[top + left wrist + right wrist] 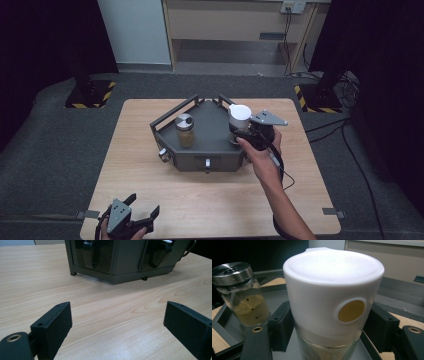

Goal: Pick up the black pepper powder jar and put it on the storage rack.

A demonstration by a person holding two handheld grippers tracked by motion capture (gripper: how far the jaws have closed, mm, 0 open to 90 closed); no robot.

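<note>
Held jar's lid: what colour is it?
White lid, with a round yellow spot on its side; clearest in the right gripper view, where the right gripper clamps the jar.

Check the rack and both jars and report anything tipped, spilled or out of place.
Nothing stands out. The dark rack sits flat on the table. The steel-lidded jar stands upright in it, lid on. The right gripper is clamped on the white-capped jar, also upright and capped. No spill shows on rack or table.
</note>
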